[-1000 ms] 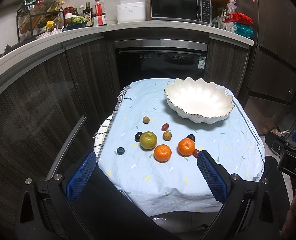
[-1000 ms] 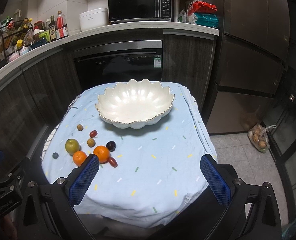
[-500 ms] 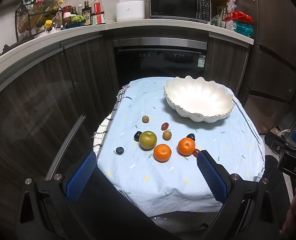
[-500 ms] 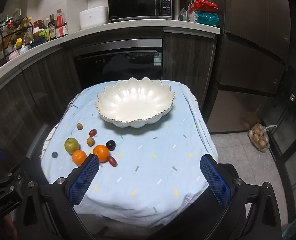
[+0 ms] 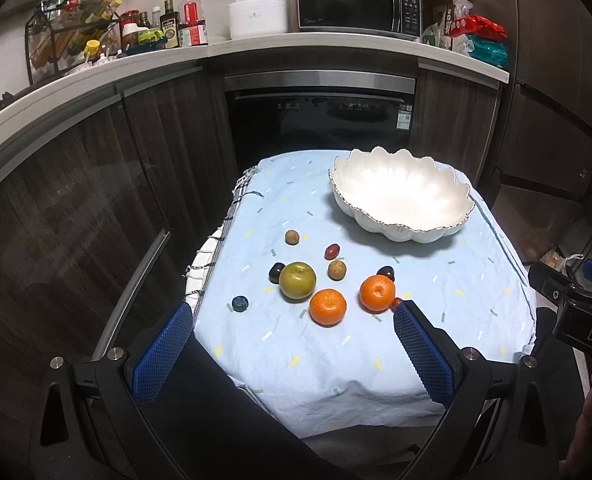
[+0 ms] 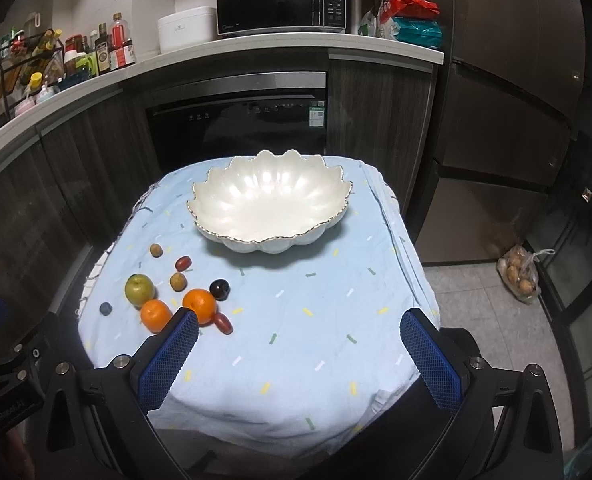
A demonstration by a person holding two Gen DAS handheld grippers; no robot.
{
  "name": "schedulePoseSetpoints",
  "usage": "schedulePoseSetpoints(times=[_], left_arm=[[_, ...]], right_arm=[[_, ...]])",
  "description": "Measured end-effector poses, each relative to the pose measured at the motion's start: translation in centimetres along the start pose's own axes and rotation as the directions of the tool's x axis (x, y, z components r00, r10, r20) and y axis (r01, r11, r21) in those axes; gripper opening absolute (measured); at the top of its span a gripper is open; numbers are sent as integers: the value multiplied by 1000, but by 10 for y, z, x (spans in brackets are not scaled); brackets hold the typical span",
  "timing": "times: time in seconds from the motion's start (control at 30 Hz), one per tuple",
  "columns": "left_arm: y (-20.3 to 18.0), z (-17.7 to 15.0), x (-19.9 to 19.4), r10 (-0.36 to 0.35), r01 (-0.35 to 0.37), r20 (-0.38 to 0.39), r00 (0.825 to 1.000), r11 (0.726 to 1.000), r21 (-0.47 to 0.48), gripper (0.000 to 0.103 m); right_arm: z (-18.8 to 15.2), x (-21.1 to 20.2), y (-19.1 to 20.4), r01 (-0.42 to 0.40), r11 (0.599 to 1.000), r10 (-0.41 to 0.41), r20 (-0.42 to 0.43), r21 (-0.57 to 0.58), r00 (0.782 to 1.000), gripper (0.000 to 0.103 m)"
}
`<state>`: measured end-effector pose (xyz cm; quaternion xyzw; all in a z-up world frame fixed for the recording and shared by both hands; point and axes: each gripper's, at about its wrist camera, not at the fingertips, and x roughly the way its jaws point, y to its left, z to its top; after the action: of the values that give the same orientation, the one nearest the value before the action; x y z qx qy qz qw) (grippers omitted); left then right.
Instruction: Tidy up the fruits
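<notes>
Nothing of the sorting looks done yet. The white scalloped bowl (image 6: 270, 204) sits empty in the upper middle of the right wrist view, on the blue-clothed surface (image 6: 315, 340), and every fruit lies loose on the cloth, well apart from the bowl.

In the left wrist view the fruits cluster at the centre of the frame: a green apple (image 5: 297, 281), two oranges (image 5: 327, 307) (image 5: 377, 293) just beside it, a blueberry (image 5: 240, 303) off to the left, two dark plums (image 5: 276, 272) (image 5: 385, 273), two small brown fruits (image 5: 292, 237) (image 5: 337, 270) and a red grape-like fruit (image 5: 331, 251). Another red oblong fruit (image 6: 223, 323) lies by the right-hand orange; the right wrist view shows it best.

The left gripper (image 5: 294, 340) has its fingers spread wide and holds nothing; it hangs over the near edge of the cloth, short of the fruit. The right gripper (image 6: 297, 344) is likewise wide apart and empty, at the lower part of its frame.

By my reading the whole job remains: each fruit needs to be picked up and, most likely, set into the bowl.
</notes>
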<state>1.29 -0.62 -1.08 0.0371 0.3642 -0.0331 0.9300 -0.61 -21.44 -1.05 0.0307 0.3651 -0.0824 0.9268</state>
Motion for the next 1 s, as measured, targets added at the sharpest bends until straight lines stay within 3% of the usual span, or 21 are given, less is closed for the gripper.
schedulePoseSetpoints(times=[0.47, 0.8, 1.0], left_arm=[[3, 8, 30, -6, 7, -47, 999, 1000, 18, 102], [-5, 10, 69, -21, 26, -105, 994, 998, 51, 102], [-10, 1, 97, -32, 44, -155, 987, 997, 69, 95]], right_arm=[[6, 30, 12, -18, 999, 15, -52, -43, 999, 103], [4, 66, 24, -82, 993, 73, -102, -83, 992, 103], [-1, 93, 31, -104, 984, 87, -118, -145, 989, 99]])
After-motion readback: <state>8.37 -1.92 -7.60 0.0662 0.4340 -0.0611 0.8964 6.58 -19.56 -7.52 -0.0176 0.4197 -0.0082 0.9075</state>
